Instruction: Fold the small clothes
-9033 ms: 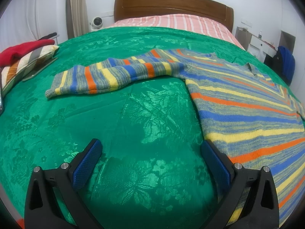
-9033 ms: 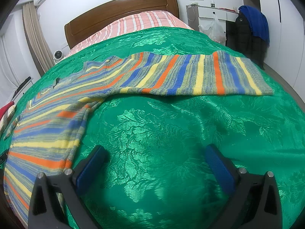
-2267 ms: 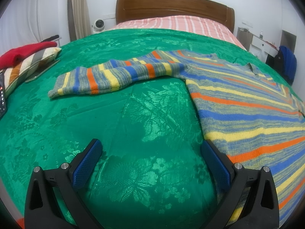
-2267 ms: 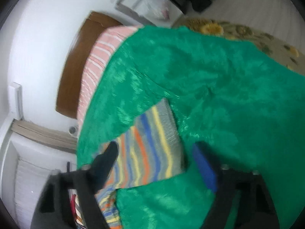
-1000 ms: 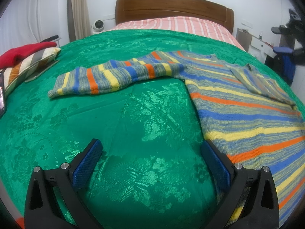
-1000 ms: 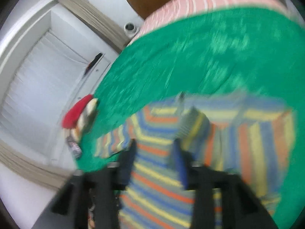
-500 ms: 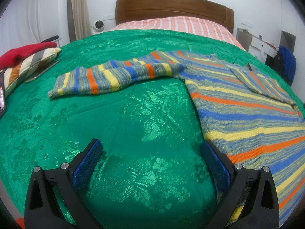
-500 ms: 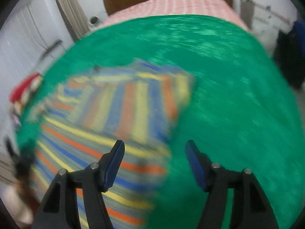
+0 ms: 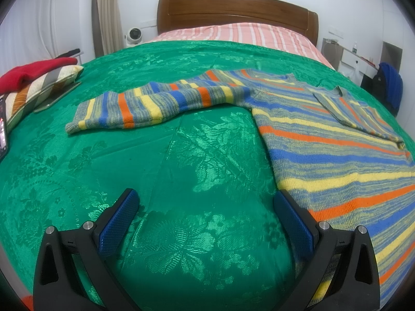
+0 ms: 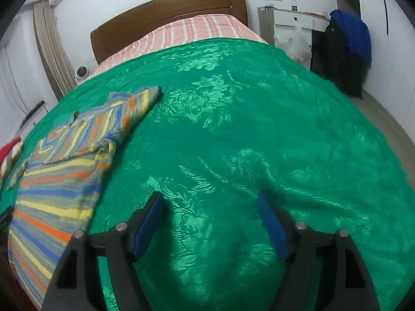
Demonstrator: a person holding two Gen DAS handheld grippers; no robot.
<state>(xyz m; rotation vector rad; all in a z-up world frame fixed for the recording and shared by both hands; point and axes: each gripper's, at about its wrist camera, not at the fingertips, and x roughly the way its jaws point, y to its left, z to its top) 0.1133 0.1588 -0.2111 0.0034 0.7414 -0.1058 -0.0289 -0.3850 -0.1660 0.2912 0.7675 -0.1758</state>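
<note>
A striped knit sweater (image 9: 337,155) in blue, yellow, orange and grey lies flat on the green bedspread (image 9: 181,181). Its left sleeve (image 9: 145,103) stretches out to the left. Its right sleeve (image 10: 114,121) is folded back over the body. My left gripper (image 9: 205,212) is open and empty, low over the bedspread just left of the sweater's hem. My right gripper (image 10: 210,215) is open and empty over bare bedspread to the right of the sweater (image 10: 59,181).
A striped pillow with a red garment (image 9: 39,75) lies at the bed's left edge, a phone (image 9: 2,129) beside it. The wooden headboard (image 9: 233,10) and pink striped sheet are at the back. A desk and dark clothes (image 10: 347,41) stand right of the bed.
The right gripper carried the right sleeve over and laid it across the sweater's body, let go, then pulled back to the right over the bedspread. The left gripper has stayed still.
</note>
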